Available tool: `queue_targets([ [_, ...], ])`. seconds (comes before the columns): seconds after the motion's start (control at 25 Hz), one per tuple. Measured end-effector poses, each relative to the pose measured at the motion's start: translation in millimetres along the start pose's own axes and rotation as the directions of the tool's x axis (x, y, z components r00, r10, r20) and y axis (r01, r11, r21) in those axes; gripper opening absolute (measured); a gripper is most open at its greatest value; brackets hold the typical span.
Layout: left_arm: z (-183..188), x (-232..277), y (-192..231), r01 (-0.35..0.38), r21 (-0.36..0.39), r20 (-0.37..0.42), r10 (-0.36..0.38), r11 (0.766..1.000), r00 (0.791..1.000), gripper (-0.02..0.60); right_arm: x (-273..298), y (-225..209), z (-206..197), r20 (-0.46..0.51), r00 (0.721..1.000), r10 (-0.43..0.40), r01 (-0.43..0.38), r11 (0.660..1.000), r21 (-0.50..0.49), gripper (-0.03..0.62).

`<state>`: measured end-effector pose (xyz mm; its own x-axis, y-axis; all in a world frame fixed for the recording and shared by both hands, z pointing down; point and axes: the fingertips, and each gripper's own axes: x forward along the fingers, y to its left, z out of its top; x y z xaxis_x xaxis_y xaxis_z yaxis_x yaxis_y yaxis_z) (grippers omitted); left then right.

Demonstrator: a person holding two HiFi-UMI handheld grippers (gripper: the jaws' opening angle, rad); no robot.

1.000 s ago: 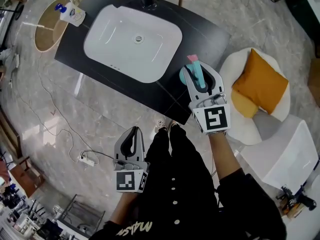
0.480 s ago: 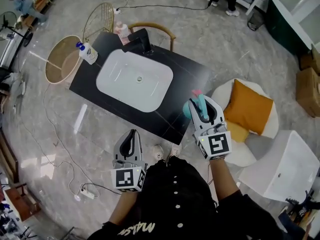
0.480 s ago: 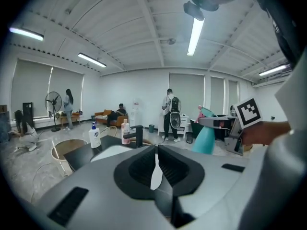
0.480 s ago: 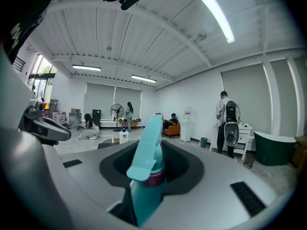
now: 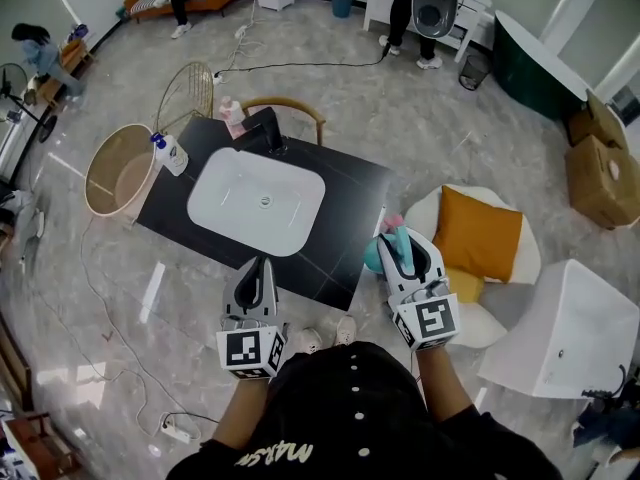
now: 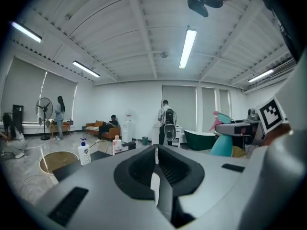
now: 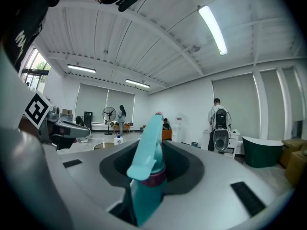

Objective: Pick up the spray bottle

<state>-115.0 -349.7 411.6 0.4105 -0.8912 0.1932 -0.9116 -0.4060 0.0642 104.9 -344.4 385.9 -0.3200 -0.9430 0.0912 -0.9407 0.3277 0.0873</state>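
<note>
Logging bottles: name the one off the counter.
The teal spray bottle, held in the right gripper; the pump bottle and pink bottle stand on the counter.

The spray bottle (image 7: 146, 176) sits between the jaws of the right gripper (image 5: 402, 240), just off the near-right corner of the counter (image 5: 350, 203). The counter lies ahead of the left gripper (image 5: 261, 266), with a basin (image 5: 256, 202) set in it. A pump bottle (image 5: 170, 155) stands on its far-left corner. A second bottle (image 5: 232, 115) seems to stand beside the faucet (image 5: 268, 133), behind the basin. A cushioned seat (image 5: 480, 233) lies right of the right gripper.

black white-buttoned top (image 5: 350, 418), pale lettering (image 5: 270, 455); grey left claw (image 5: 261, 264), right claw (image 5: 403, 244).
</note>
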Motion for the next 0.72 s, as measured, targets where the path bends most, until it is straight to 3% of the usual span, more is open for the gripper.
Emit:
queue_targets([
  [0.36,18,7,-18,0.067,0.031,0.042,-0.068,0.997,0.997,0.028,-37,-23,2,0.006,0.994,-0.111,0.111,0.994,0.021,0.112],
  [0.72,19,2,-23,0.071,0.043,0.046,-0.073,0.997,0.996,0.028,-38,-26,8,0.024,0.993,-0.115,0.115,0.993,0.011,0.11],
])
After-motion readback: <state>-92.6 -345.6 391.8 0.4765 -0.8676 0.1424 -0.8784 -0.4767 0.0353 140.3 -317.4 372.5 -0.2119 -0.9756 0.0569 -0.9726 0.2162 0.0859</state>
